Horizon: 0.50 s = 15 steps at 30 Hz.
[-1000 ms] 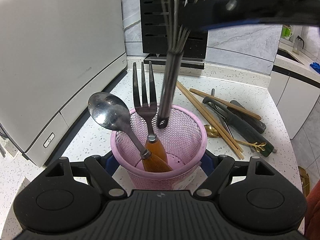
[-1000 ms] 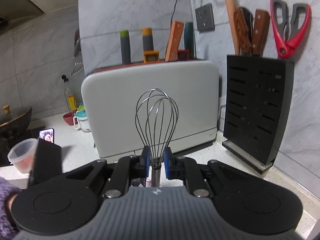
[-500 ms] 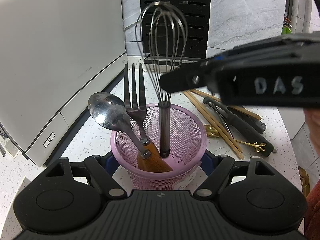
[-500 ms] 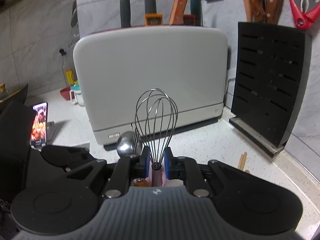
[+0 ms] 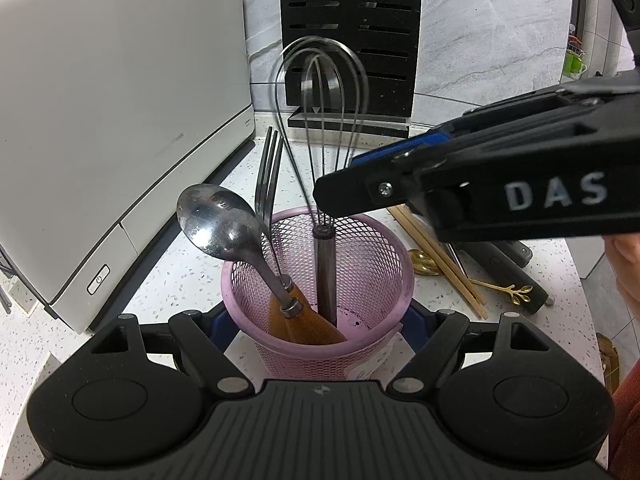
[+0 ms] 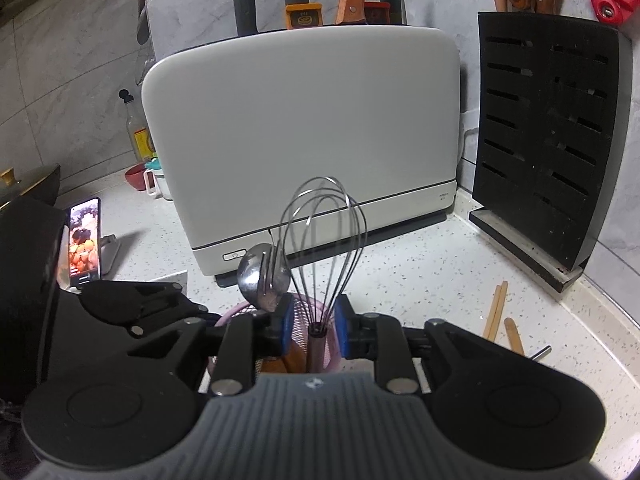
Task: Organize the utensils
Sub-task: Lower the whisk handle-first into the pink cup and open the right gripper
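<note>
My left gripper [image 5: 320, 320] is shut on a pink mesh cup [image 5: 372, 256], its blue pads pressing on both sides of the cup's wall. A steel spoon [image 5: 218, 222] and a dark fork [image 5: 268, 176] with wooden handles lean in the cup. A wire whisk [image 5: 320, 92] stands upright in it, handle down. My right gripper [image 6: 313, 322] hovers over the cup's rim with the whisk [image 6: 324, 232] handle between its blue pads. Its jaws have just been opening, and a gap shows on each side of the handle. In the left wrist view one of its fingers [image 5: 400, 184] crosses from the right.
Wooden chopsticks [image 5: 440, 264], a gold spoon [image 5: 424, 262] and dark-handled tools [image 5: 504, 268] lie on the speckled counter right of the cup. A large white appliance [image 5: 100, 120] stands to the left, a black knife block [image 5: 348, 32] behind. A lit phone [image 6: 84, 240] stands on a holder.
The whisk came down from above the cup until its handle stood inside. The right gripper sank with it, and its pads have parted from the handle.
</note>
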Available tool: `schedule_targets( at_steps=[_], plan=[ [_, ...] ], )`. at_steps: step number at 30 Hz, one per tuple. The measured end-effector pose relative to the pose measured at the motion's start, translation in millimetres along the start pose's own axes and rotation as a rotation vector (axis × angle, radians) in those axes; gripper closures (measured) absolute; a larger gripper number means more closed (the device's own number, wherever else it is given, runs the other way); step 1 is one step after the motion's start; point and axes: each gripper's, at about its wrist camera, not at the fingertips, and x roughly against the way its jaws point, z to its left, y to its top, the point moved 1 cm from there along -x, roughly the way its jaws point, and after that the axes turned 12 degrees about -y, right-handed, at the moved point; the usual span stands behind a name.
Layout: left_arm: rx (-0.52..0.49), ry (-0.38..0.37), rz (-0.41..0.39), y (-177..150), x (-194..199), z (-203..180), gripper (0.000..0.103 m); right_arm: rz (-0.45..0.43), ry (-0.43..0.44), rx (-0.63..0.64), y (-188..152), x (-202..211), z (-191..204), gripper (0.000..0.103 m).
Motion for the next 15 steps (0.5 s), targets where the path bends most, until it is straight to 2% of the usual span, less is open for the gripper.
schedule_targets(
  at_steps=[2, 7, 12, 15],
  plan=[
    [0.0, 0.0, 0.0, 0.1, -0.2, -0.1, 0.011, 0.001, 0.002, -0.003, 1.3, 3.1, -0.6, 0.07],
    [0.0, 0.0, 0.0, 0.3, -0.5, -0.1, 0.011, -0.016, 0.01, -0.02, 6.1, 16.3, -5.0, 0.069],
    [0.0, 0.0, 0.0, 0.0, 0.0, 0.4, 0.011, -0.057, -0.031, -0.069, 14.3, 30.5, -20.8, 0.069],
    [0.0, 0.0, 0.0, 0.3, -0.4, 0.1, 0.011, -0.053, -0.074, -0.123, 17.9, 32.3, -37.0, 0.069]
  ],
)
